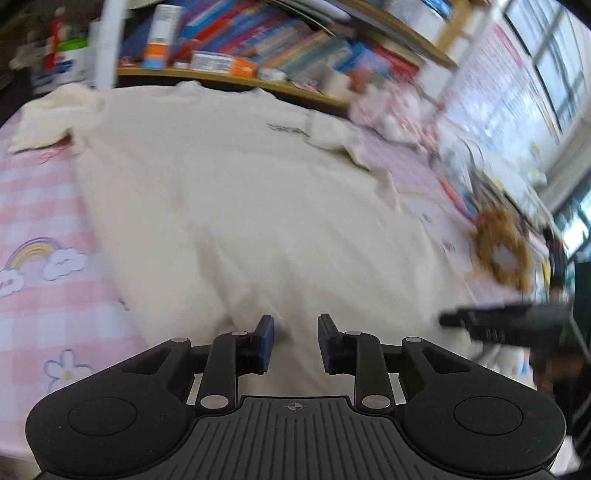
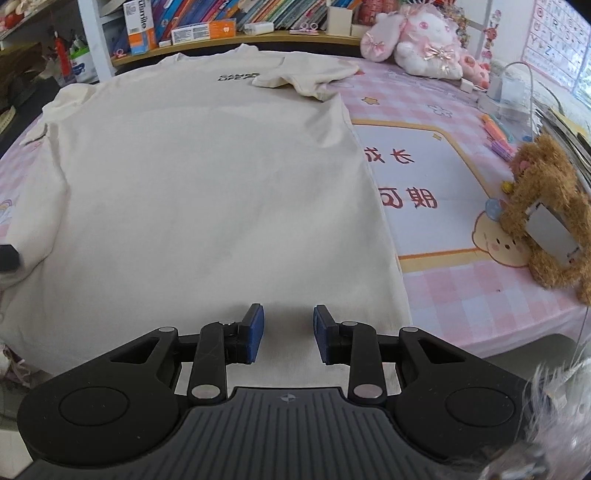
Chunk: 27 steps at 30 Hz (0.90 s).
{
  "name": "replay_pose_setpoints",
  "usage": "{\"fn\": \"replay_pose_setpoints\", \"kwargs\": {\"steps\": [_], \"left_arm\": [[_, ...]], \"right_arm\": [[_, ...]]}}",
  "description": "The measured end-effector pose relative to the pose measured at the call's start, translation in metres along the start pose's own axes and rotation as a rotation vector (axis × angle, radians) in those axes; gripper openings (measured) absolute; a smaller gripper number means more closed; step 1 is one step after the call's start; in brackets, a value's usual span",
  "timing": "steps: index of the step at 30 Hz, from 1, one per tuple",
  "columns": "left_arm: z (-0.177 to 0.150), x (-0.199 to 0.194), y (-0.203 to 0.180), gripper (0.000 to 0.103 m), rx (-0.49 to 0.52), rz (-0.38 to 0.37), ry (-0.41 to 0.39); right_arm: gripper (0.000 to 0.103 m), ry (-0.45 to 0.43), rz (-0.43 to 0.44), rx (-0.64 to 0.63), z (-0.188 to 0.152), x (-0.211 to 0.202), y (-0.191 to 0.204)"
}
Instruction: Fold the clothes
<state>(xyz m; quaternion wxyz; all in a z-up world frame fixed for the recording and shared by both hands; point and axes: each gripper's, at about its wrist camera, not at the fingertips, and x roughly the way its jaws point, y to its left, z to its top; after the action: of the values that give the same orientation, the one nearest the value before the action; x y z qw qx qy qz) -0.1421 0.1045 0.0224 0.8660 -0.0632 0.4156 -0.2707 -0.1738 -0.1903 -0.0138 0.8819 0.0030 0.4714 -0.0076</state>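
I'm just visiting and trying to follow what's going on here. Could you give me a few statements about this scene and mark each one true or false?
1. A cream T-shirt lies spread out flat. True.
2. The right tool is clamped on the shirt. False: its blue pads stand apart with nothing between them, over the shirt's near hem.
3. One sleeve is folded in over the shirt. True.
4. A fuzzy brown picture frame rests on top of the shirt. False: it stands on the pink mat, off to the shirt's side.
5. The left tool is open. True.
6. The shelf behind holds only folded towels. False: books and boxes fill it.
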Motion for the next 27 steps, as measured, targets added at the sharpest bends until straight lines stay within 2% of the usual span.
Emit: {"fn": "replay_pose_setpoints", "kwargs": {"steps": [4, 9, 12, 16, 18, 19, 22, 24, 26, 27], "left_arm": [[-0.01, -0.017, 0.01, 0.027, -0.035, 0.06, -0.058], [0.009, 0.008, 0.018, 0.028, -0.077, 0.078, -0.032], [0.014, 0.021, 0.031, 0.028, -0.179, 0.073, -0.008], [0.013, 0.026, 0.036, 0.028, -0.247, 0.106, 0.011], [0.011, 0.023, 0.032, 0.028, -0.231, 0.128, -0.003], [0.011, 0.023, 0.029, 0.031, -0.218, 0.138, -0.002], [0.008, 0.032, 0.02, 0.033, -0.17, 0.165, 0.043], [0.005, 0.034, 0.014, 0.034, -0.139, 0.184, 0.042], [0.004, 0.032, 0.014, 0.03, -0.139, 0.182, 0.037], [0.004, 0.031, 0.015, 0.021, -0.142, 0.179, 0.035]], "right_arm": [[0.03, -0.012, 0.019, -0.02, -0.001, 0.001, -0.002], [0.032, -0.008, 0.036, -0.037, 0.001, 0.001, -0.001], [0.032, -0.006, 0.046, -0.043, 0.002, 0.002, -0.003], [0.033, -0.016, 0.052, -0.047, -0.001, 0.001, -0.003], [0.033, -0.018, 0.053, -0.047, -0.002, 0.001, -0.004], [0.033, -0.018, 0.053, -0.048, -0.002, 0.001, -0.004], [0.035, -0.021, 0.057, -0.051, -0.002, 0.001, -0.003], [0.035, -0.021, 0.056, -0.054, -0.001, 0.001, -0.003], [0.035, -0.023, 0.055, -0.052, -0.001, 0.001, -0.003], [0.035, -0.024, 0.055, -0.051, -0.001, 0.001, -0.003]]}}
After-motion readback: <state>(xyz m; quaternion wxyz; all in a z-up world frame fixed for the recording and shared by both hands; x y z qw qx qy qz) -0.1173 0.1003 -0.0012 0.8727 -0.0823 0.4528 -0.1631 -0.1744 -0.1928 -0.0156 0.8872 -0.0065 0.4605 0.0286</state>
